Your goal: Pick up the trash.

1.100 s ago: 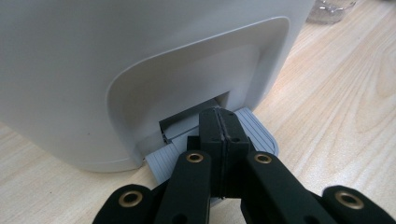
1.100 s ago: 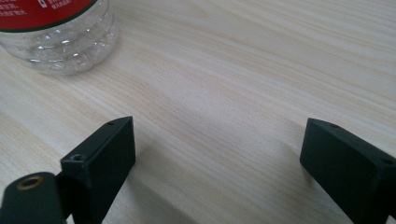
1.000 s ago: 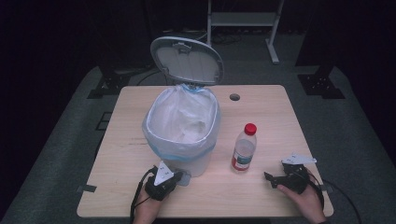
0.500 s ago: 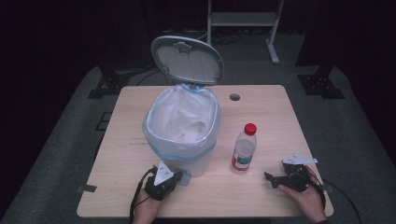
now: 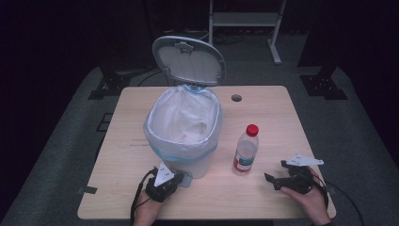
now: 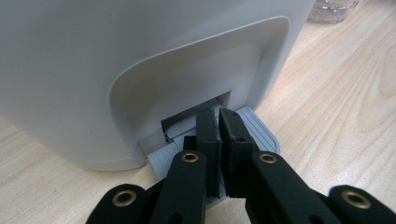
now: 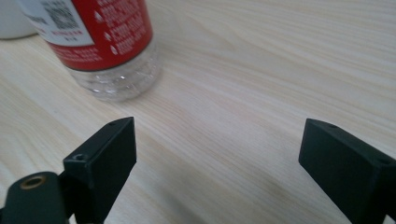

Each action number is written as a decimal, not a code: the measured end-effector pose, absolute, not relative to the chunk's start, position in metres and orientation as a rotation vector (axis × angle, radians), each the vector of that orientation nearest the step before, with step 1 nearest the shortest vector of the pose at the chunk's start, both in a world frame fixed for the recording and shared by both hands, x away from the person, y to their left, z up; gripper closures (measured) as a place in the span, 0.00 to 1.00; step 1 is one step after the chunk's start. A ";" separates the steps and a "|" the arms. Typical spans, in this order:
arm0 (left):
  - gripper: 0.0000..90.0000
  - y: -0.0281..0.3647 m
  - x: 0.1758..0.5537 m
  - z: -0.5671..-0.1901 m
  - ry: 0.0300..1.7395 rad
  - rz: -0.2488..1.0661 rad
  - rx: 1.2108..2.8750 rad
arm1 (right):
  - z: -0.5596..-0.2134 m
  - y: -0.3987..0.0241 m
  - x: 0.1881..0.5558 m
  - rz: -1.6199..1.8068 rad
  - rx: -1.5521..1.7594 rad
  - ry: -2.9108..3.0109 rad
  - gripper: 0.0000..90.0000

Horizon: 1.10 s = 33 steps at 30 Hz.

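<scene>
The left gripper [image 6: 219, 116], jaws closed together, presses the grey ribbed pedal [image 6: 261, 133] at the white plastic bin's [image 5: 186, 136] base. The right gripper [image 5: 277, 172] rests wide open, bare tabletop between it and the clear red-capped bottle [image 5: 246, 150].

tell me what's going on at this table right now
A person holds a gripper in each hand at a wooden table. The left gripper, jaws shut, presses on the grey foot pedal of a white bin, whose lid stands open over a plastic liner. The right gripper rests with jaws wide open and empty, just short of an upright plastic water bottle with a red cap. The bottle isn't gripped yet.
</scene>
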State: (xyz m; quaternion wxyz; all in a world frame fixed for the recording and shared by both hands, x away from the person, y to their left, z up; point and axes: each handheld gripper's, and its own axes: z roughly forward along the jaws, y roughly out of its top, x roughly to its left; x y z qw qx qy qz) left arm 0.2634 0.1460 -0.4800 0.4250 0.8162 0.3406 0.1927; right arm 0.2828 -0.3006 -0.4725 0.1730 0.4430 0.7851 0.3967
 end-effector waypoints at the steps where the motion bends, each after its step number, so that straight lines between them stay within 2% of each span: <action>1: 0.94 0.147 0.264 -0.480 0.855 0.475 2.041 | -0.471 -0.300 0.282 1.136 1.247 2.229 0.11; 3: 0.92 0.147 0.264 -0.480 0.851 0.464 2.039 | -0.468 -0.298 0.281 1.154 1.229 2.232 0.11; 9: 0.99 0.146 0.264 -0.480 0.842 0.462 2.048 | -0.465 -0.293 0.279 1.188 1.209 2.248 0.11; 33: 0.99 0.148 0.266 -0.480 0.853 0.430 2.037 | -0.448 -0.272 0.283 1.307 1.118 2.271 0.11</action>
